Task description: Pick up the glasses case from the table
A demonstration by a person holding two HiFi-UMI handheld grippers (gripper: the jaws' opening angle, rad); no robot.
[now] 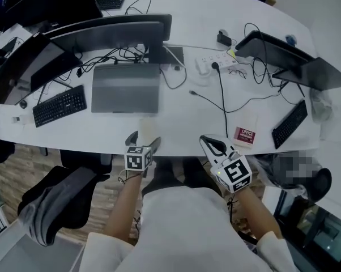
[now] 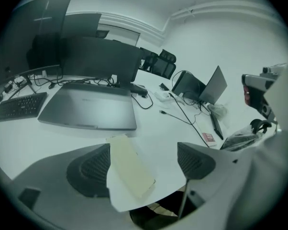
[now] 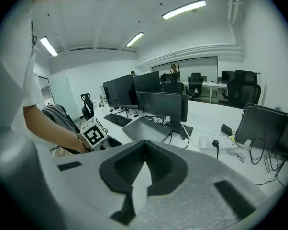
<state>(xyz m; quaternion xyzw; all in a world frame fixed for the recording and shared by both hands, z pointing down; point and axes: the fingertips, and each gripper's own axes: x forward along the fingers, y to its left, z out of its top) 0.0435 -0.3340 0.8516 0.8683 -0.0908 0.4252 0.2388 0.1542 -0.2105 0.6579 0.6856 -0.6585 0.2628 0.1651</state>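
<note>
Glasses case [image 2: 129, 166] lies flat at the table [image 2: 158, 126] edge between the wide-open, empty left gripper [image 2: 143, 164] jaws, nearer one pad. Best to centre, lower, then squeeze its narrow width. Right gripper [image 3: 145, 162] is closed on nothing.

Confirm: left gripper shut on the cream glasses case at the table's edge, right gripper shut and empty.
Wrong: the left gripper view shows the left gripper open, jaws apart around the glasses case at the table edge. Right gripper shut and empty.
</note>
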